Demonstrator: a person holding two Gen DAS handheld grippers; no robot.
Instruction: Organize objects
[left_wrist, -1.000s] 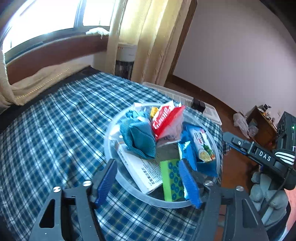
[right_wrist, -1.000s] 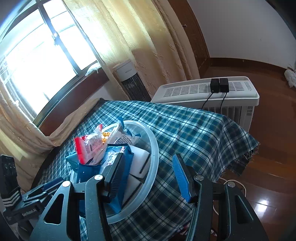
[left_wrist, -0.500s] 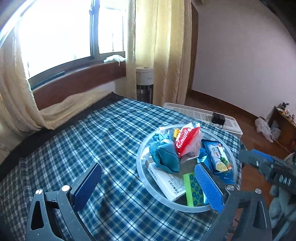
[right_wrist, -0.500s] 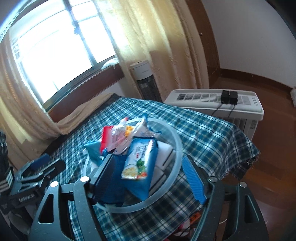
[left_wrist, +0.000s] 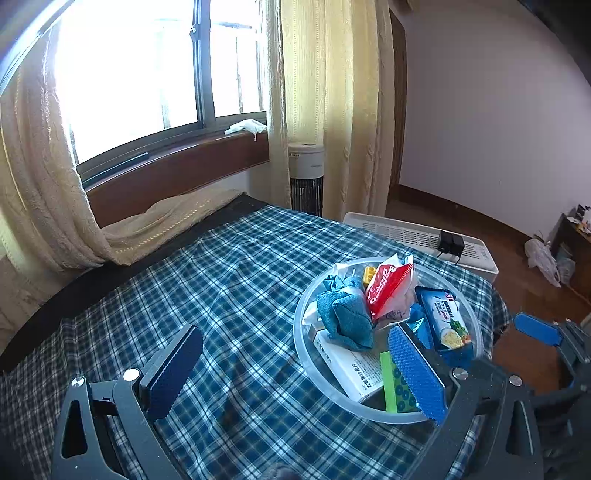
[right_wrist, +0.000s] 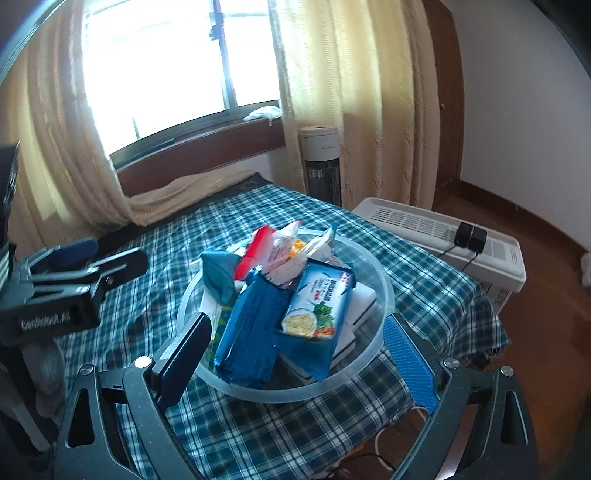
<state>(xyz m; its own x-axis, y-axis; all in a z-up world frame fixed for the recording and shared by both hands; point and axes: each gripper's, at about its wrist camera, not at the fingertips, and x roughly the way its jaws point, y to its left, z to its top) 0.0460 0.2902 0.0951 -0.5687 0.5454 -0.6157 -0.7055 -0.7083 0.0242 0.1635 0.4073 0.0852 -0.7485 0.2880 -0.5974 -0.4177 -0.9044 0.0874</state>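
Left claw (left_wrist: 295, 373) points forward and downward, jaws spread wide with nothing gripped. Right claw (right_wrist: 297, 363) points the same way, jaws opening, pads pressing on nothing.

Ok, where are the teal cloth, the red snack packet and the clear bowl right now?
teal cloth (left_wrist: 347, 314), left wrist view, middle of the bundle.
red snack packet (left_wrist: 388, 290), left wrist view, red front face.
clear bowl (right_wrist: 384, 284), right wrist view, bare right rim.

Bowl (left_wrist: 306, 354) bottom items buried; box (left_wrist: 354, 373) text unreadable.
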